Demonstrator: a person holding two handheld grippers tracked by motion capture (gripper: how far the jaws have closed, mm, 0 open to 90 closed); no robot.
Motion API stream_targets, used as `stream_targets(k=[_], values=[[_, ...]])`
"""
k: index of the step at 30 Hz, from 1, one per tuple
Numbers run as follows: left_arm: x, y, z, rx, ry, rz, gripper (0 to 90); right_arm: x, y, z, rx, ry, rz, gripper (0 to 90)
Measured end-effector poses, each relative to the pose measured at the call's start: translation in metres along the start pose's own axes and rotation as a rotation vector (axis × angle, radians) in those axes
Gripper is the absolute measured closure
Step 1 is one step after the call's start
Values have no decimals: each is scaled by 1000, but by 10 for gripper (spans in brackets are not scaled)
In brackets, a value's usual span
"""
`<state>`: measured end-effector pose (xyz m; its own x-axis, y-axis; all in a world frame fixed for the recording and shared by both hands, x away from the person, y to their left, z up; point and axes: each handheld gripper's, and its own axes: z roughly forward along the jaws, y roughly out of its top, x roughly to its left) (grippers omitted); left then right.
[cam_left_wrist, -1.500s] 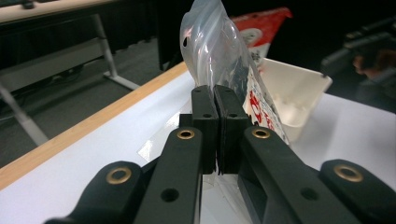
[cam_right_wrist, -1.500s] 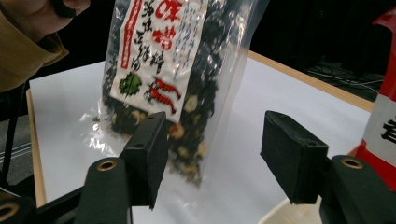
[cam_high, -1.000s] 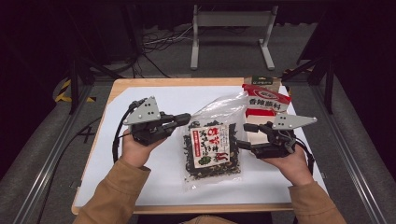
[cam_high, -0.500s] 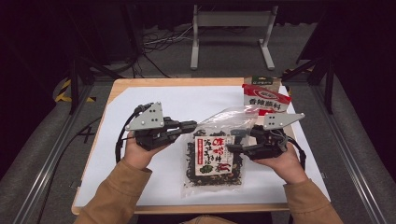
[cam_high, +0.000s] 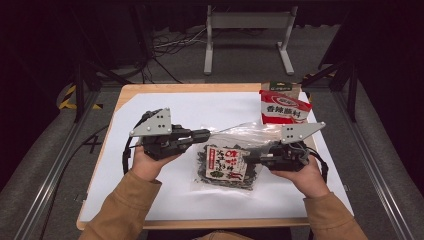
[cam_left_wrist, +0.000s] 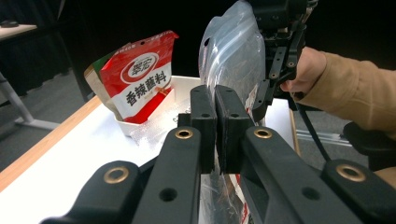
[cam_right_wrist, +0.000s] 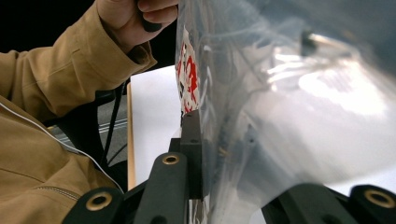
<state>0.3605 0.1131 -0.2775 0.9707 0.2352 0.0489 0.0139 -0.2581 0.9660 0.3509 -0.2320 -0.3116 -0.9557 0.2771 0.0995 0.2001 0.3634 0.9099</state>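
With the left hand-held gripper (cam_high: 206, 134) clamped shut on the clear plastic zip bag (cam_high: 240, 134) at its 9 o'clock edge, close the right hand-held gripper (cam_high: 248, 158), whose jaws have just been narrowing around the bag's 3 o'clock side, squarely onto the film beside the dark seaweed snack packet (cam_high: 225, 166) inside.

Overhead forward-down; two close finger-level views

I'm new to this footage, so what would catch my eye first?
The clear bag with a dark snack pack inside, held up mid-table between the left gripper and right gripper, both pinching it. Behind, a red pouch stands at the table's far right.
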Motion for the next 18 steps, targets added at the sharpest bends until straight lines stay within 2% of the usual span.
stream_targets(k=[5,8,9,12,18], values=[[0,0,-4,-27,-2,-22,820,3,3,-2,0,-5,0,774],[4,0,-11,-54,8,-43,807,4,4,-5,8,-30,-6,776],[5,-1,-14,-58,14,-50,768,4,3,-7,5,-40,-3,776],[5,-1,-18,-48,36,-54,717,3,5,-13,-5,-54,-1,776],[7,-5,-24,-26,44,-69,617,3,9,-29,-9,-119,-21,776]])
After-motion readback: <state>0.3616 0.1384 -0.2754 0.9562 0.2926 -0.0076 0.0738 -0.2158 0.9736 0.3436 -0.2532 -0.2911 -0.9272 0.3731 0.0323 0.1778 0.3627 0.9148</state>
